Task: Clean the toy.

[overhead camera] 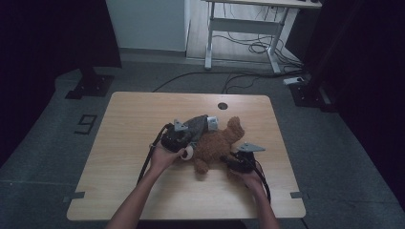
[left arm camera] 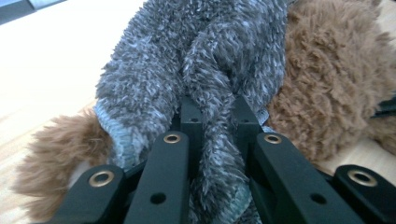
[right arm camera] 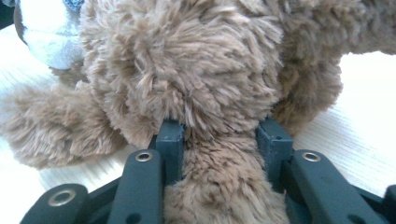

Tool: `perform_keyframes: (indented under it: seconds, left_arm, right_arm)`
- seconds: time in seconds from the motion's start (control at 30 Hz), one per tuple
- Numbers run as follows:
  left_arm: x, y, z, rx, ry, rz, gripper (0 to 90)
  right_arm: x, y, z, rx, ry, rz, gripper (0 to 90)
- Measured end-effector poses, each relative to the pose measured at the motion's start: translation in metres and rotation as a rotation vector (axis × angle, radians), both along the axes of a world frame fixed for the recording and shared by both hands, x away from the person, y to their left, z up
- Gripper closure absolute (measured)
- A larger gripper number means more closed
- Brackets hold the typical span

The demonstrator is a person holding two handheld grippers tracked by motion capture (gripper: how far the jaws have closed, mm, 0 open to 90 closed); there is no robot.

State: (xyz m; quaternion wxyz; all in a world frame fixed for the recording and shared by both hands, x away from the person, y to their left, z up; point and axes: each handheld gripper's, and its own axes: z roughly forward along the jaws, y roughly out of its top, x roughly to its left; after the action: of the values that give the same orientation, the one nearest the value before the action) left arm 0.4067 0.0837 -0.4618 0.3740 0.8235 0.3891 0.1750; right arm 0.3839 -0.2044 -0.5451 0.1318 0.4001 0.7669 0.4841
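The work in hand looks like dressing the brown plush bear (overhead camera: 217, 143), which lies on its back near the middle of the wooden table (overhead camera: 119, 157), just on the person's side of the round cable hole (overhead camera: 222, 106).

The left gripper (overhead camera: 179, 138) sits against the bear's left flank, and in the left gripper view its jaws are pinched tight on a fold of the grey fleecy garment (left arm camera: 196, 70), with the ribbed hem (left arm camera: 112, 135) bunched beside the left jaw. The garment drapes over the bear's upper body, and a brown limb (left arm camera: 56, 154) pokes out from under the hem.

The right gripper (overhead camera: 239, 162) is at the bear's near right side. In the right gripper view its jaws stand partly apart with a thick brown limb (right arm camera: 219, 186) between them. The pads press into the fur on both sides, so I judge it a hold (the pile is deep, so how firm it is I cannot say).

The step, as I read it, is drawing the garment along the bear while the other gripper pins the toy in place. The next move calls for the left gripper to keep its pinch and pull the hem along the bear's body, away from the hole, and the right grip must stay steady so the bear does not slide across the table. The loose limb under the hem could snag.
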Motion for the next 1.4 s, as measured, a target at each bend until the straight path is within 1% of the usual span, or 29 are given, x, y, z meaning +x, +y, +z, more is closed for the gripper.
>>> perform_keyframes:
  seconds: [0.07, 0.17, 0.23, 0.27, 0.3, 0.33, 0.43, 0.5, 0.53, 0.63, 0.67, 0.7, 0.73, 0.83, 0.93, 1.0, 1.03, 1.1, 1.17, 1.23, 1.33, 1.4]
  left_arm:
    - [-0.004, 0.001, -0.001, -0.006, -0.006, -0.008, 80.2]
    - [-0.011, 0.002, -0.002, -0.007, -0.016, -0.017, 80.2]
    - [-0.017, 0.002, -0.004, -0.010, -0.024, -0.023, 80.2]
    - [-0.017, 0.002, -0.004, -0.010, -0.024, -0.023, 80.2]
    - [-0.023, 0.004, -0.006, -0.019, -0.031, -0.039, 80.2]
    - [-0.026, 0.005, -0.007, -0.033, -0.031, -0.043, 80.2]
    - [-0.034, 0.008, -0.011, -0.062, -0.034, -0.050, 80.2]
    - [-0.037, 0.010, -0.013, -0.073, -0.033, -0.056, 80.2]
    - [-0.038, 0.010, -0.014, -0.081, -0.030, -0.055, 80.2]
    - [-0.043, 0.010, -0.015, -0.082, -0.027, -0.067, 80.2]
    - [-0.043, 0.010, -0.015, -0.082, -0.027, -0.067, 80.1]
    - [-0.045, 0.010, -0.015, -0.084, -0.026, -0.070, 80.1]
    - [-0.047, 0.011, -0.016, -0.089, -0.026, -0.072, 80.1]
    - [-0.048, 0.012, -0.018, -0.104, -0.023, -0.074, 80.2]
    - [-0.050, 0.012, -0.018, -0.102, -0.025, -0.076, 80.1]
    - [-0.051, 0.012, -0.019, -0.105, -0.024, -0.076, 80.1]
    - [-0.051, 0.013, -0.019, -0.105, -0.024, -0.077, 80.1]
    - [-0.053, 0.014, -0.020, -0.111, -0.023, -0.077, 80.0]
    - [-0.055, 0.015, -0.021, -0.119, -0.017, -0.085, 80.0]
    - [-0.057, 0.016, -0.022, -0.123, -0.015, -0.088, 79.9]
    - [-0.062, 0.014, -0.022, -0.120, -0.011, -0.094, 79.7]
    - [-0.066, 0.014, -0.020, -0.111, -0.015, -0.101, 79.3]
  right_arm:
    - [-0.002, -0.001, 0.000, -0.001, 0.002, 0.003, 58.6]
    - [-0.004, -0.002, 0.000, -0.002, 0.017, 0.011, 53.2]
    - [-0.005, -0.004, 0.001, -0.006, 0.025, 0.012, 48.1]
    - [-0.006, -0.004, 0.001, -0.010, 0.031, 0.010, 44.6]
    - [-0.007, -0.005, 0.002, -0.017, 0.035, 0.003, 40.8]
    - [-0.008, -0.007, 0.003, -0.021, 0.037, -0.006, 38.1]
    - [-0.011, -0.013, 0.007, 0.007, 0.031, -0.020, 32.5]
    - [-0.013, -0.017, 0.011, 0.023, 0.021, -0.028, 28.8]
    - [-0.013, -0.018, 0.013, 0.034, 0.022, -0.030, 26.6]
    - [-0.013, -0.026, 0.023, 0.093, 0.004, -0.045, 23.5]
    - [-0.013, -0.026, 0.023, 0.093, 0.004, -0.045, 23.5]
    - [-0.013, -0.028, 0.028, 0.113, -0.006, -0.054, 22.1]
    - [-0.012, -0.031, 0.038, 0.138, -0.032, -0.070, 19.5]
    - [-0.005, -0.033, 0.050, 0.132, -0.037, -0.082, 17.2]
    - [0.004, -0.035, 0.059, 0.138, -0.030, -0.082, 17.0]
    - [0.008, -0.034, 0.064, 0.142, -0.022, -0.077, 19.1]
    - [0.010, -0.033, 0.065, 0.138, -0.022, -0.076, 24.2]
    - [0.008, -0.031, 0.065, 0.123, -0.037, -0.091, 40.1]
    - [0.004, -0.031, 0.061, 0.138, -0.021, -0.104, 50.4]
    - [-0.003, -0.033, 0.055, 0.146, -0.016, -0.109, 55.9]
    - [-0.014, -0.035, 0.045, 0.149, -0.020, -0.120, 60.9]
    - [-0.020, -0.035, 0.038, 0.138, -0.023, -0.121, 63.2]
